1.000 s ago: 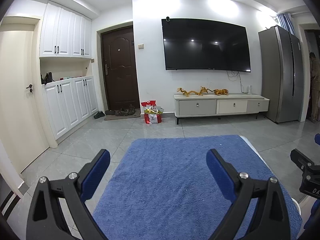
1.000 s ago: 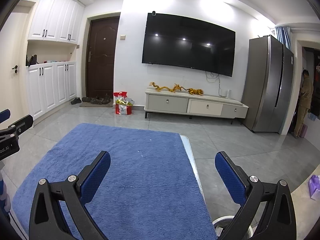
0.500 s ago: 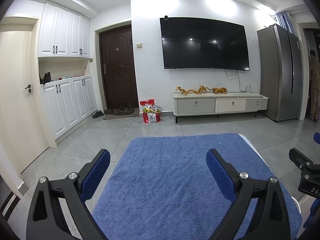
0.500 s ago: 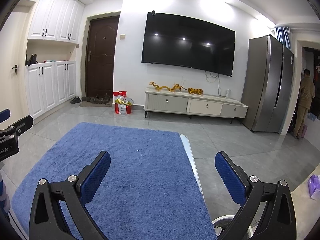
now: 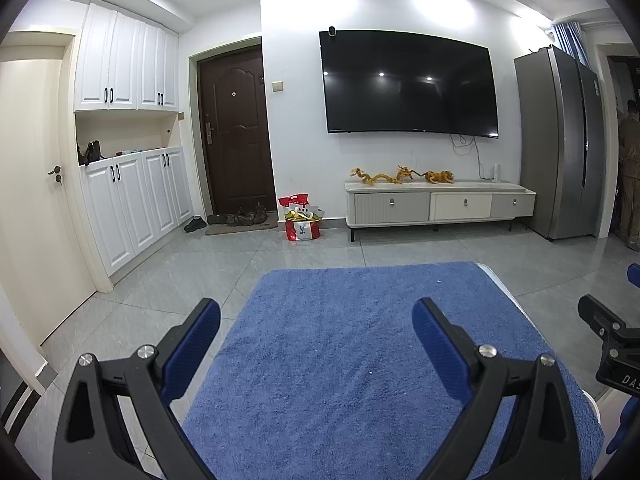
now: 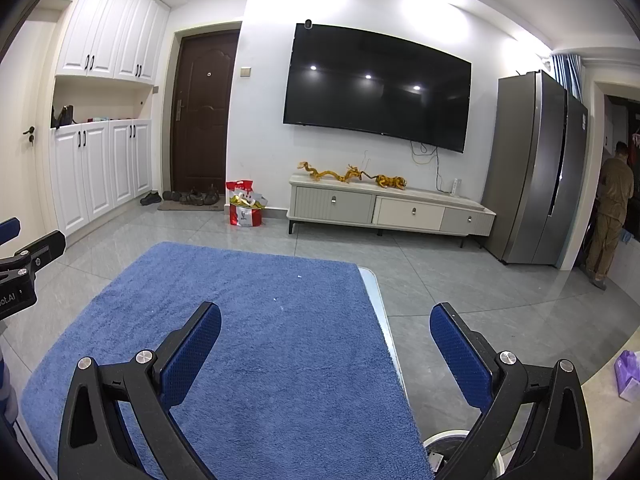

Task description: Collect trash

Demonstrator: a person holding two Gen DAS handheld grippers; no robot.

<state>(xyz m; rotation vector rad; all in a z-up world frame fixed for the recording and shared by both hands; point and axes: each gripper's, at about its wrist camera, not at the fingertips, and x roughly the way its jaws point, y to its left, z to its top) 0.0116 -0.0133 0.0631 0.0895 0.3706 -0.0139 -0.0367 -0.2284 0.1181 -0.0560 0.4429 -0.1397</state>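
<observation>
We hold both tools level over a table draped in a blue towel [image 5: 352, 344], looking across a tiled living room toward the wall-mounted television [image 5: 410, 84] and the low cabinet [image 5: 436, 204] beneath it. The left gripper [image 5: 316, 332] has its blue-padded fingers [image 5: 192, 344] spread wide with nothing between them; the right gripper [image 6: 326, 340] is likewise wide apart and holds nothing. Each tool shows at the edge of the other's view, so the two sit side by side, a little apart.

No clear piece of trash lies on the towel, only a few tiny pale specks [image 6: 299, 277], too small to identify. The likeliest candidates we can see are the red and white bag [image 5: 302, 220] stuffed with packaging on the floor beside the brown door [image 5: 236, 128], well apart from us, and a small purple wrapper or packet [image 6: 628, 372] on a pale surface at the far right of the right-hand view. A white round rim [image 6: 448, 438] just below the right gripper may be a bin, though we cannot tell.

We judge the job to be at its start: searching, nothing picked up. The next move calls for choosing a target, most plausibly the nearby purple item, swinging the right gripper toward it and lowering until the fingers straddle it before closing.

A person in brown [image 6: 610, 216] stands in the doorway beyond the refrigerator [image 6: 536, 168].
</observation>
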